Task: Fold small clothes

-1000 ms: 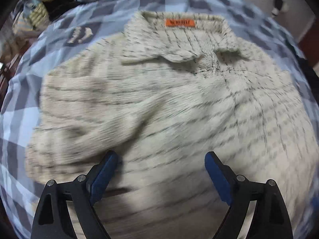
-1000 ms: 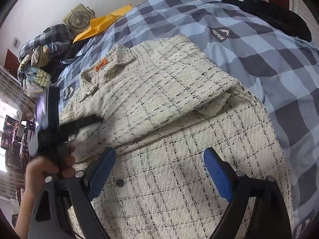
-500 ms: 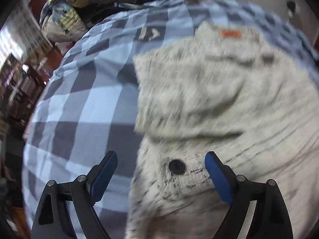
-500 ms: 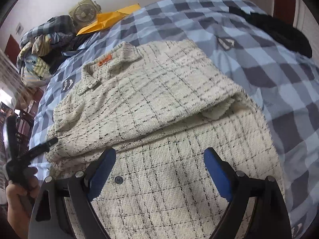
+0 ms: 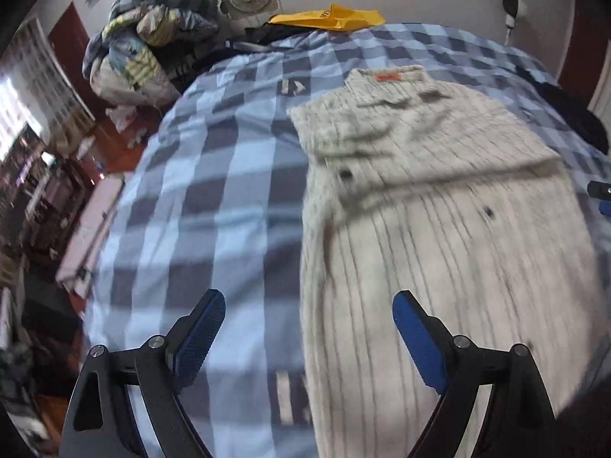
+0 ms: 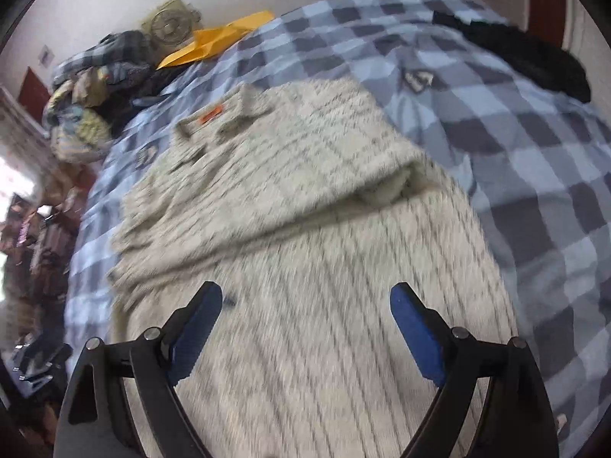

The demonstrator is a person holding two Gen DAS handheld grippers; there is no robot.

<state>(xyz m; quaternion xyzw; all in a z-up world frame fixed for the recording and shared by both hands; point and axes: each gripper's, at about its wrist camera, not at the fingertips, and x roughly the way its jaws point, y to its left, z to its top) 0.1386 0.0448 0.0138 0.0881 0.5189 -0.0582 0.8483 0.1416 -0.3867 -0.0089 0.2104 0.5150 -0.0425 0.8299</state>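
Left wrist view: left gripper [image 5: 308, 322] pulled back and higher than half a second ago, jaws spread wide and empty, straddling left edge of cream tweed jacket [image 5: 431, 206] on checked bedspread [image 5: 198, 191]. Right wrist view: right gripper [image 6: 305, 316] likewise agape, holding nothing, hovering over jacket hem, sleeves folded across chest as before.
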